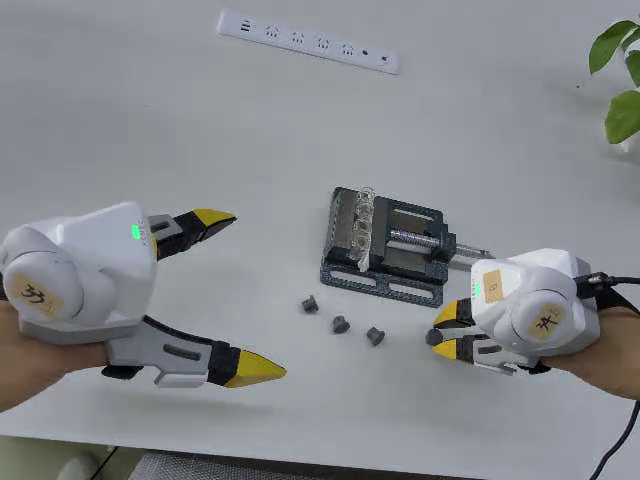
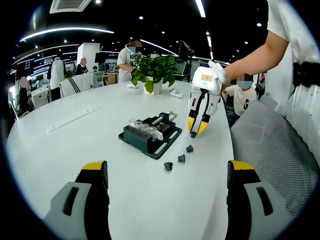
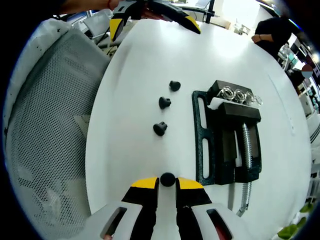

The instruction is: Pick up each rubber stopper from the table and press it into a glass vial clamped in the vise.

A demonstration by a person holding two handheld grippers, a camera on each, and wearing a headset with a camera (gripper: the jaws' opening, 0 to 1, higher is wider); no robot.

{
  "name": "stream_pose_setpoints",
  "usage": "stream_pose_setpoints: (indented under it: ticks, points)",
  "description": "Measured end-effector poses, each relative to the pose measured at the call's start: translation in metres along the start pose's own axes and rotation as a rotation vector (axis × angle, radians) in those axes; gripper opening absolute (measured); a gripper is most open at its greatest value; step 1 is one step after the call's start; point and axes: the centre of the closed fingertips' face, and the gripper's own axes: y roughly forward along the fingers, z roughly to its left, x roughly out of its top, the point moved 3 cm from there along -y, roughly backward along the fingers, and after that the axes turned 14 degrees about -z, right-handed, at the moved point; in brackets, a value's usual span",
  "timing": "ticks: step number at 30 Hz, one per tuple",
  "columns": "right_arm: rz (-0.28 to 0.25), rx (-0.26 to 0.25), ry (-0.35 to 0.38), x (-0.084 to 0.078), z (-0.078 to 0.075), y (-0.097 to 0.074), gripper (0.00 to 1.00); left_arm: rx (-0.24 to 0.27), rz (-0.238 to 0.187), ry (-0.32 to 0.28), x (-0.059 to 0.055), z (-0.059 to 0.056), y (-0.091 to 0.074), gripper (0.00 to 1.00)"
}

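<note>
Three dark rubber stoppers [image 1: 340,324] lie in a row on the white table, in front of the black vise [image 1: 400,262]. A row of clear glass vials [image 1: 362,225] stands clamped in the vise's jaws. My right gripper [image 1: 446,332] hovers right of the row, shut on a fourth stopper [image 3: 167,179] at its yellow tips; the left gripper view shows that stopper [image 2: 193,134] clear of the table. My left gripper [image 1: 240,293] is wide open at the left, holding nothing. Its jaws frame the loose stoppers [image 2: 181,158] and the vise [image 2: 150,136].
A white power strip [image 1: 305,40] lies at the table's far side and a green plant [image 1: 620,85] stands at the far right. A grey mesh chair [image 3: 45,125] sits by the table's near edge. People stand and sit in the background.
</note>
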Motion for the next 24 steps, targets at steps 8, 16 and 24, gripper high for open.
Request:
stream_pose_setpoints:
  ticks: [8, 16, 24]
  points:
    - [0.001, 0.002, 0.0, 0.0011, -0.001, 0.0005, 0.08, 0.002, 0.001, -0.003, -0.0006, 0.0002, -0.0007, 0.99]
    - [0.007, 0.005, -0.005, -0.0001, -0.0007, -0.0007, 0.08, -0.002, 0.0, -0.004, -0.0011, 0.0007, 0.0003, 0.99]
    - [0.008, 0.015, -0.006, 0.0001, 0.0012, 0.0008, 0.08, -0.005, -0.005, -0.003, 0.0001, 0.0003, 0.0001, 0.99]
